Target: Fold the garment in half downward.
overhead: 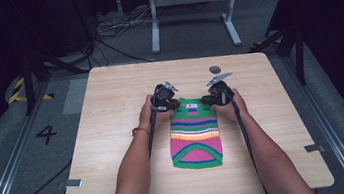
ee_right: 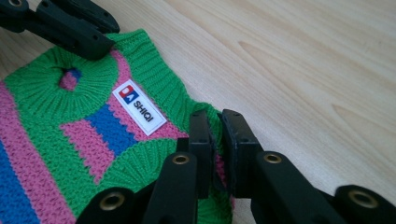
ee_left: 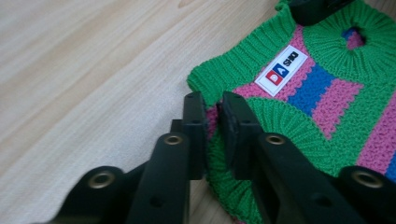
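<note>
Both tongs pinch the far corners of the striped knit sweater, flat mid-bench: left tongs clamped on one shoulder, right tongs on the other; lift evenly, together, keeping tension so neither corner slips

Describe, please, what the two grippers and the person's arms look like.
Both the left gripper and right gripper are black, each topped by a grey three-cornered plate and trailing a dark cable along the forearm. Up close, the jaws are matt black bars with flat pads and brass-coloured rivets. The forearms are bare, no sleeves showing; a thin red band circles the left wrist.
</note>
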Motion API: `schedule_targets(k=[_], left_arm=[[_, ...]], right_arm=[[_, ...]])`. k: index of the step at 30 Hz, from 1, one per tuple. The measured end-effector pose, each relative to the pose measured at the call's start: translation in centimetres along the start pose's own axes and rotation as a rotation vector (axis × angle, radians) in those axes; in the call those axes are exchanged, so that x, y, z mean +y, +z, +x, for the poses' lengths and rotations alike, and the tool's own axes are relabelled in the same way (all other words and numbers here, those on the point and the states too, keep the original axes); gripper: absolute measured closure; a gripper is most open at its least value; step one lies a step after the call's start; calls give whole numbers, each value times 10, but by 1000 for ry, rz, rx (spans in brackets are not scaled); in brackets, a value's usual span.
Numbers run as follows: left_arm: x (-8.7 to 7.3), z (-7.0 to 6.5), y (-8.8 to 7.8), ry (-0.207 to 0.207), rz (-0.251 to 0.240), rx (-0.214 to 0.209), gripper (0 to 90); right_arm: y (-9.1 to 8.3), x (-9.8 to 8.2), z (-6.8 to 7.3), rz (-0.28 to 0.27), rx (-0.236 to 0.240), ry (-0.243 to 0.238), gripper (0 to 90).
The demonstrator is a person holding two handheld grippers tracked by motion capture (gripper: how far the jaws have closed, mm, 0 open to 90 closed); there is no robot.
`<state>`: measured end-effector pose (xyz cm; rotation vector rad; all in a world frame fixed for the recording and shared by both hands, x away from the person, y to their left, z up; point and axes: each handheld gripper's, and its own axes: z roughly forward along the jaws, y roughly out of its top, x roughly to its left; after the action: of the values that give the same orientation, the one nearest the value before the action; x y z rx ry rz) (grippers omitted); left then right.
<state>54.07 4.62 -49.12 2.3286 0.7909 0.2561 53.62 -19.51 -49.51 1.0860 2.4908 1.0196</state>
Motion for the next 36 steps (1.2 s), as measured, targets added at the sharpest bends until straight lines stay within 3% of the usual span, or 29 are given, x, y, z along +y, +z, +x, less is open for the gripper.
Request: schedule_targets(k=[7, 13, 19, 23, 36], left_arm=[[6, -6, -10, 29, -45, 42, 832], [11, -4, -17, 39, -75, 84, 834], [14, -4, -26, 51, -98, 92, 837], [12, -7, -35, 60, -115, 72, 838], [2, -28, -59, 207, -93, 82, 840]], right_arm=[[-12, 7, 4, -61, -8, -33, 846], [-20, 16, 5, -114, -36, -72, 847], [-26, 21, 4, -140, -27, -84, 847], [-32, 21, 6, -168, -1, -93, 847], [-53, 14, 22, -205, 69, -159, 845]])
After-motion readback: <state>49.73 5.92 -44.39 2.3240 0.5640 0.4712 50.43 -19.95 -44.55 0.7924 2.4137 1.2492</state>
